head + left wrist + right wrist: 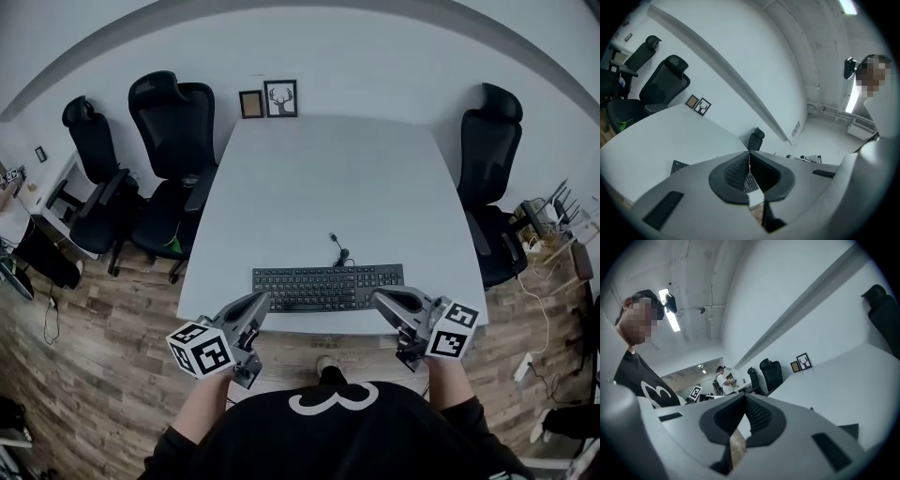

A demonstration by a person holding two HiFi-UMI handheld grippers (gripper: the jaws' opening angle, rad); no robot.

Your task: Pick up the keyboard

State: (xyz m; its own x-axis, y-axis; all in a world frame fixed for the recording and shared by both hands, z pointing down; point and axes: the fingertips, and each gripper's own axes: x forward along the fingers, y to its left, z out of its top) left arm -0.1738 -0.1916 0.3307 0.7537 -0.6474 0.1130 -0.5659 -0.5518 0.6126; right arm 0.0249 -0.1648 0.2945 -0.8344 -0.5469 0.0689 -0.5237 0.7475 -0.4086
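Both grippers pressed together, one at each end of the keyboard (328, 288).
I see the black keyboard lying flat on the white table (328, 169), close to its near edge, with its cable curled just behind it. My left gripper (266, 297) sits by its left end and my right gripper (376, 296) by its right end. Both pairs of jaws are empty.

Black shirt (281, 445), white print (334, 401), grey left hand-held gripper (263, 297), right hand-held gripper (377, 294), marker cubes (200, 349)
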